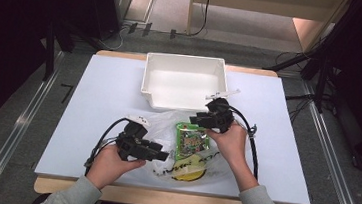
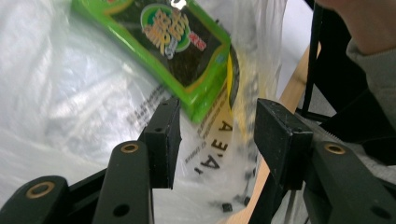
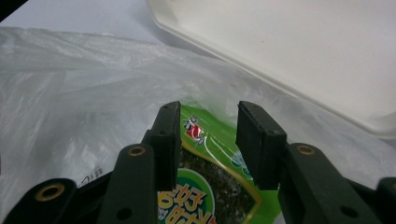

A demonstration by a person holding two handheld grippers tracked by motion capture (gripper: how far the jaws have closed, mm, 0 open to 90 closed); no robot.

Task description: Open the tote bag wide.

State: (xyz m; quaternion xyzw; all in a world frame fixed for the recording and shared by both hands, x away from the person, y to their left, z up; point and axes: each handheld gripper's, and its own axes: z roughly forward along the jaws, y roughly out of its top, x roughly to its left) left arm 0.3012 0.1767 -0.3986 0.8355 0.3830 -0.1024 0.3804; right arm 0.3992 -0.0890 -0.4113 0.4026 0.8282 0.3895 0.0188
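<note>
A green seaweed snack packet (image 1: 192,140) lies with a clear plastic bag (image 1: 164,123) on the white table top (image 1: 105,89); whether it is inside the bag or on top of it I cannot tell. My left gripper (image 1: 162,156) hovers at the bag's left side, open, its fingertips just left of the packet. In the left gripper view the jaws (image 2: 217,140) stand apart above the bag's printed film (image 2: 84,102), with the packet (image 2: 177,42) just beyond them. My right gripper (image 1: 195,119) is open over the packet's far end. Its jaws (image 3: 208,135) frame the packet's top edge (image 3: 210,140) without touching it.
A white empty bin (image 1: 183,79) stands at the table's back, just beyond the right gripper; its rim (image 3: 280,60) shows close by. Something yellow (image 1: 187,173) lies with the bag near the front edge. The wooden table edge (image 2: 289,93) is close on the right.
</note>
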